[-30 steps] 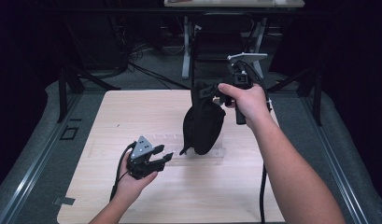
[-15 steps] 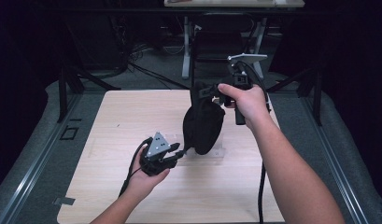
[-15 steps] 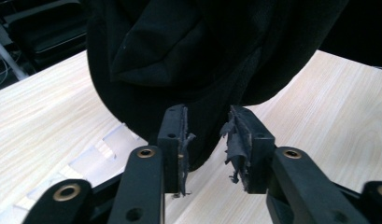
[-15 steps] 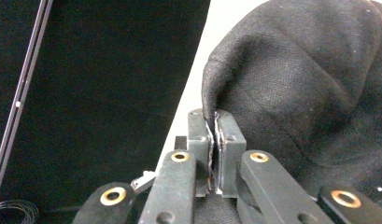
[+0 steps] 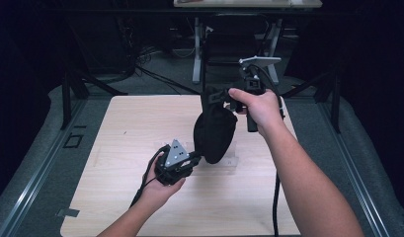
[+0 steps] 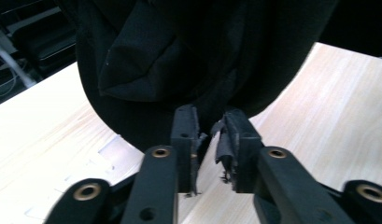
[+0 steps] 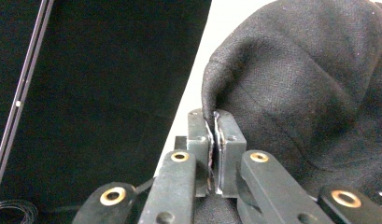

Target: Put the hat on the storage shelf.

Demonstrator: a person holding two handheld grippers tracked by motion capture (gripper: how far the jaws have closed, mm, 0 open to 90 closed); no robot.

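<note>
Movement since the earlier high view is all in your left gripper [image 5: 193, 159]: it sat open at the lower left of the table [image 5: 125, 143], apart from the black cloth bag [image 5: 214, 133], and it has since slid toward the centre of the frame, its jaws closing on the way. Now they stand narrow at the bag's lower edge; in the left gripper view [image 6: 208, 135] a slim gap remains between the frayed pads [image 6: 186, 140], with the fabric right at their tips, and you cannot tell whether they pinch it yet.

The bag hangs in the middle of the high view, above the wood, a dark, rounded, slightly creased pouch [image 6: 179, 60] with coarse weave [image 7: 310, 93].

Your right gripper [image 5: 224, 98] has kept its place at upper centre, clamped tight on a fold of the bag's top edge [image 7: 213, 140]. That hand [image 5: 256, 106] grips the handle with the forearm running up from lower right; your left hand [image 5: 162, 185] comes in from the bottom edge, wrist low.
</note>
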